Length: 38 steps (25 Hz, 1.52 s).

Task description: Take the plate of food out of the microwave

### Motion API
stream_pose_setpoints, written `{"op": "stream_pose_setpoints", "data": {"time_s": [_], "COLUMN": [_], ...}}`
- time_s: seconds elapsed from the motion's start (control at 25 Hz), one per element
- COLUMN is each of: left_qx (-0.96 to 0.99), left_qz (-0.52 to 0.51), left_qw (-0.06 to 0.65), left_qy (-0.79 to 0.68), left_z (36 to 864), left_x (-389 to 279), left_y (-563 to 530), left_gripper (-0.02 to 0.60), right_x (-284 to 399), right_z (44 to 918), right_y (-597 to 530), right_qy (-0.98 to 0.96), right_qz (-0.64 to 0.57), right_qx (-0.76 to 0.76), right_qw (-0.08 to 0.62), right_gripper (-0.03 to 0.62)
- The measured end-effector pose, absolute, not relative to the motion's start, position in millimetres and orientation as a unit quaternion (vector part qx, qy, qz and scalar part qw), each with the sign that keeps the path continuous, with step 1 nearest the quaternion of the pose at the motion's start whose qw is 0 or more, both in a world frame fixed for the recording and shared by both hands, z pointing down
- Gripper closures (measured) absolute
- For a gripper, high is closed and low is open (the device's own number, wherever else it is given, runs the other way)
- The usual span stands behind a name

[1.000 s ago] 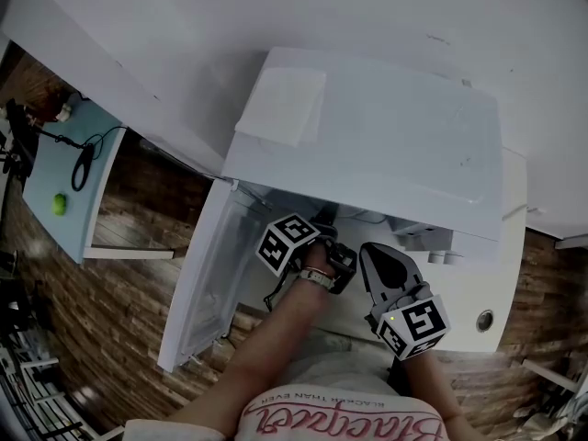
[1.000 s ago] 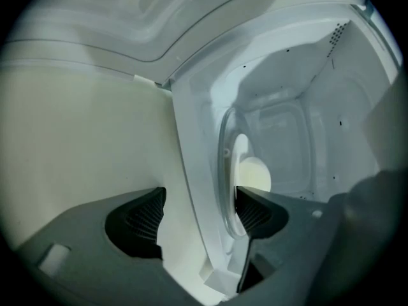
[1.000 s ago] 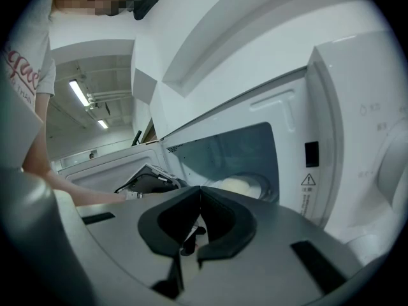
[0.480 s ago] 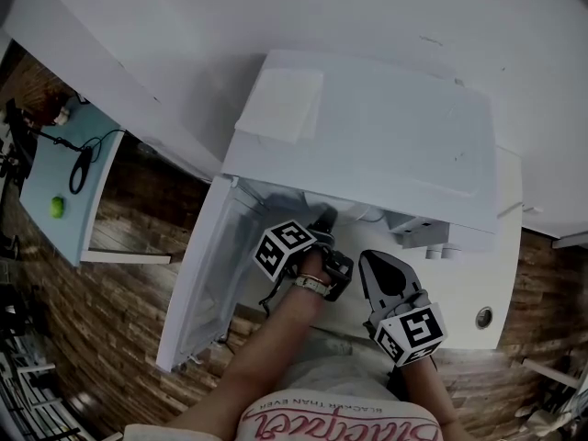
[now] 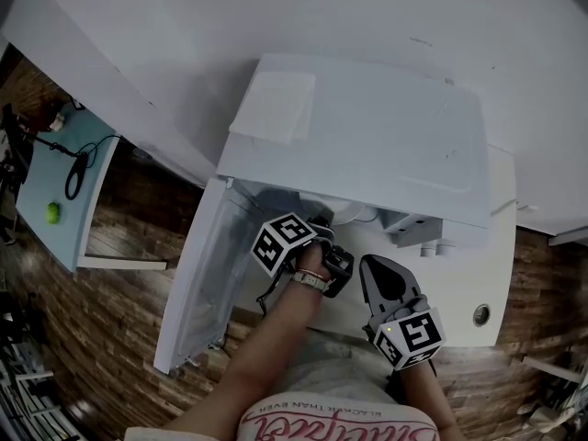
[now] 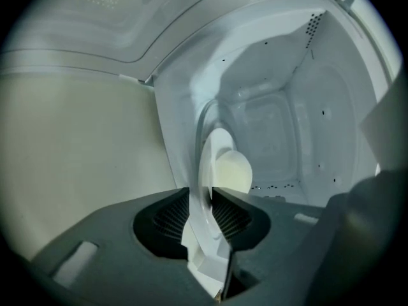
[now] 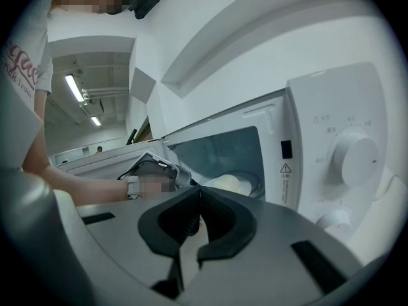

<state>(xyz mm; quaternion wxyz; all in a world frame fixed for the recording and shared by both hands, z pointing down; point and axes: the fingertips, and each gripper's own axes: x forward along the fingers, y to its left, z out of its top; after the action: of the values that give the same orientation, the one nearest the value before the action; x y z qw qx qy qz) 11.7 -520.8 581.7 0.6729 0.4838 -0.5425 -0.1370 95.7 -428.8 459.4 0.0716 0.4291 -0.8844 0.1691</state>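
1. The white box-shaped microwave (image 5: 367, 136) sits at the centre of the head view. Its white door (image 5: 197, 283) is swung open toward the lower left, so I judge the opening step done.
2. My left gripper (image 6: 203, 193) reaches into the oven. Its jaws have just been closing, and the ribbed pads now pinch the near rim of the white round plate (image 6: 207, 161). The plate rises edge-on from the bottom centre of the left gripper view.
3. The plate carries a pale rounded lump of food (image 6: 234, 171), just right of that view's centre. Plate and food are inside the microwave, whose white back wall fills the upper right. I cannot tell whether the plate rests on the oven floor or is lifted off it.
4. My right gripper (image 7: 197, 196) hangs outside the oven front, at the lower centre of the right gripper view. Its jaws are pressed together with nothing between them. The food shows through the doorway just beyond.
5. I judge the task about halfway. The door is open and the grip looks made. The plate has yet to be drawn out level through the doorway and set down.
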Motion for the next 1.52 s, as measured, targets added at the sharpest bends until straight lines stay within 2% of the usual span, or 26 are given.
{"op": "stream_pose_setpoints", "data": {"time_s": [0.24,0.32,0.72,1.52], "left_qx": [0.481,0.484,0.512,0.539], "left_qz": [-0.141,-0.143,-0.203,-0.257], "left_qw": [0.678,0.676,0.669,0.66], "left_qy": [-0.538,-0.536,-0.499,-0.455], "left_z": [576.4,572.3,557.0,544.9], "left_x": [12.2,12.5,17.7,16.9], "left_y": [-519.1,-518.5,-514.7,-492.3], "left_gripper": [0.49,0.528,0.565,0.568], "right_x": [100.7,101.4,99.5,96.9], "right_z": [457.0,455.5,450.8,439.7], "right_y": [-427.2,-427.5,-423.6,-396.9], "right_qy": [-0.881,-0.88,-0.882,-0.886], "right_qz": [0.166,0.165,0.155,0.127], "right_qx": [0.438,0.44,0.44,0.44], "right_qw": [0.069,0.067,0.066,0.068], "right_gripper": [0.582,0.582,0.582,0.582]}}
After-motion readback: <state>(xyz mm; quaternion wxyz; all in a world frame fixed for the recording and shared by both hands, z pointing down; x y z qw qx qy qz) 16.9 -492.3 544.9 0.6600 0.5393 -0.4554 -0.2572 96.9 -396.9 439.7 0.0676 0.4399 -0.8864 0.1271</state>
